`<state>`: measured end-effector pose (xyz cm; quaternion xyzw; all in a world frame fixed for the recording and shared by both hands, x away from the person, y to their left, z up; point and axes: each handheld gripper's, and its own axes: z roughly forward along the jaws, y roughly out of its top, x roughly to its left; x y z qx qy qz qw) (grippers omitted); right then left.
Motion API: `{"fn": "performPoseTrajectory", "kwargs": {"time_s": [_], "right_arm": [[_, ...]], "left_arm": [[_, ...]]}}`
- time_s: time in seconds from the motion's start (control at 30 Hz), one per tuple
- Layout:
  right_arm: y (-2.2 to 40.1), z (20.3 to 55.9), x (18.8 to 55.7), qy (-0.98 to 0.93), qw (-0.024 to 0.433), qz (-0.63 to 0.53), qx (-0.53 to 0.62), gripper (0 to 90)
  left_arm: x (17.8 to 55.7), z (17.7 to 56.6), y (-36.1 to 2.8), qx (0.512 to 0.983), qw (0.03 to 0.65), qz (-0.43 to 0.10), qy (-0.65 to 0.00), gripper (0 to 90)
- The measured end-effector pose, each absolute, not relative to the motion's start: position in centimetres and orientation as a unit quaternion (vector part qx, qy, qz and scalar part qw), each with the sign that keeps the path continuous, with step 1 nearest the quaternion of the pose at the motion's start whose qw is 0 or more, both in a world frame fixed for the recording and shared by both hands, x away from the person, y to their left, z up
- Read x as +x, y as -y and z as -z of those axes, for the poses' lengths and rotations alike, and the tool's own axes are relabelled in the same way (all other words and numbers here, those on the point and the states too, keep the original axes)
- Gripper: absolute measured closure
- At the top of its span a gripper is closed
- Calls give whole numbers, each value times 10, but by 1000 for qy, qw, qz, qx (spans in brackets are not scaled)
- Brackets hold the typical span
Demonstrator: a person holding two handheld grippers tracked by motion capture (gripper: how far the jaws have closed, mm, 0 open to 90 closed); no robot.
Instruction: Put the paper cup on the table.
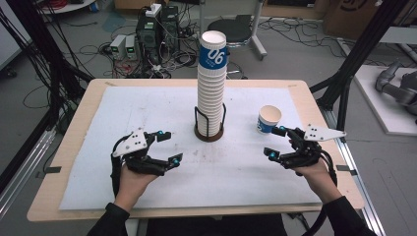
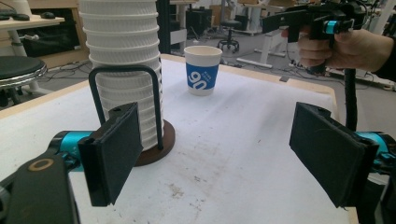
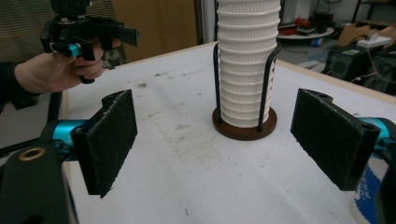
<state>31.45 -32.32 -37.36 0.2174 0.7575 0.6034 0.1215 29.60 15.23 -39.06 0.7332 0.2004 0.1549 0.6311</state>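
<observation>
A tall stack of white paper cups (image 1: 212, 88) stands in a black wire holder on a brown base (image 1: 208, 133) at the middle of the table. A single white cup with a blue label (image 1: 269, 119) stands upright to its right. My left gripper (image 1: 169, 146) hovers left of the holder, open, with nothing between its pads (image 2: 112, 154). My right gripper (image 1: 274, 142) sits just in front of the single cup, open and empty. In the right gripper view the stack (image 3: 245, 60) is ahead between the jaws, and the cup's label (image 3: 369, 196) shows behind the right pad (image 3: 334, 135).
A white mat (image 1: 147, 108) covers most of the wooden table (image 1: 74, 147). Black frame posts (image 1: 354, 64) rise at the right and left of the table. Computers, cables and a stool (image 1: 231, 29) are on the floor beyond the far edge.
</observation>
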Motion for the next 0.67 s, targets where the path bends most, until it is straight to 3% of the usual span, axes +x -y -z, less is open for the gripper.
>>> {"fn": "performPoseTrajectory", "kwargs": {"time_s": [0.67], "right_arm": [[327, 379, 322, -762, 113, -594, 231, 153]], "left_arm": [[297, 392, -156, 732, 628, -159, -212, 169]]}}
